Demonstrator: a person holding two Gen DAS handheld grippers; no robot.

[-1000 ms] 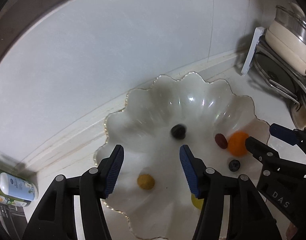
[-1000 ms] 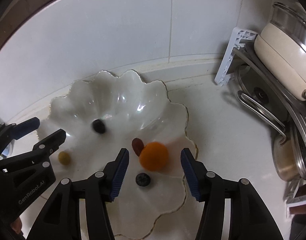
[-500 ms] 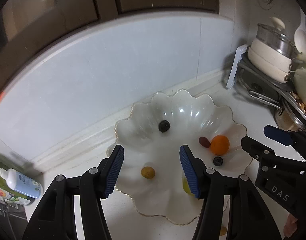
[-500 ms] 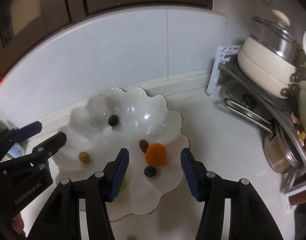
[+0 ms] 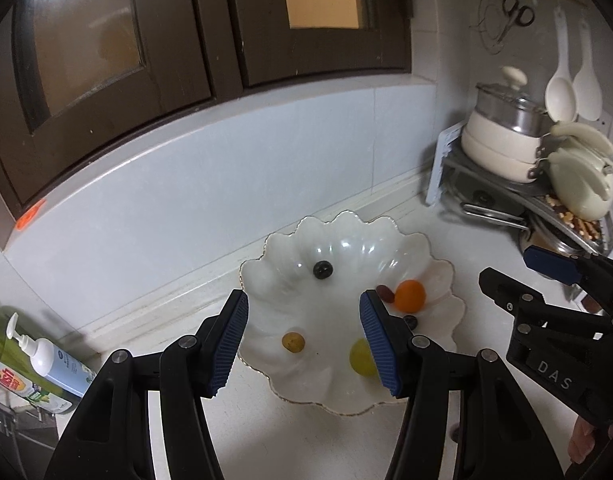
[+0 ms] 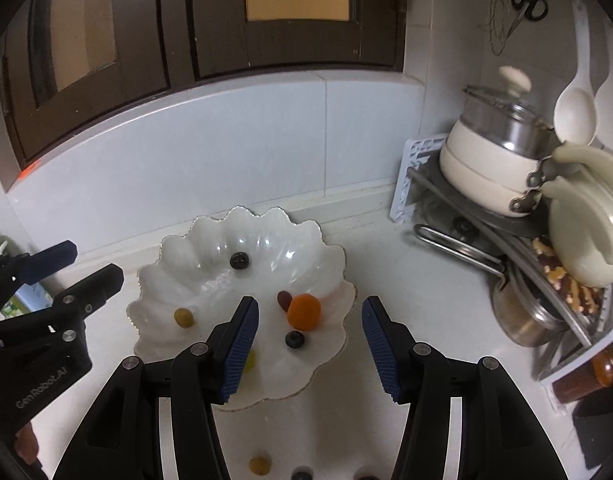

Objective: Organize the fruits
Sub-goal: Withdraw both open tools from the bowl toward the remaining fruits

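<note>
A white scalloped bowl (image 5: 338,240) (image 6: 210,232) sits on the counter by the wall. In it lie an orange fruit (image 5: 409,295) (image 6: 303,311), a dark berry (image 5: 322,269) (image 6: 239,260), a red fruit (image 5: 384,293) (image 6: 283,300), a blueberry (image 6: 295,339), a brownish-yellow fruit (image 5: 293,341) (image 6: 183,317) and a green grape (image 5: 360,357). My left gripper (image 5: 304,338) is open and empty above the bowl's near side. My right gripper (image 6: 310,344) is open and empty above the bowl's right rim. Loose fruits (image 6: 259,465) lie on the counter below it.
A rack with a cream pot (image 5: 502,136) (image 6: 490,168), pans and lids stands at the right. Soap bottles (image 5: 46,360) stand at the left. Dark wooden window frames sit above the tiled wall.
Both grippers have pulled up and back from the bowl, so it looks smaller and the window and rack have come into view. Both stay open and empty.
</note>
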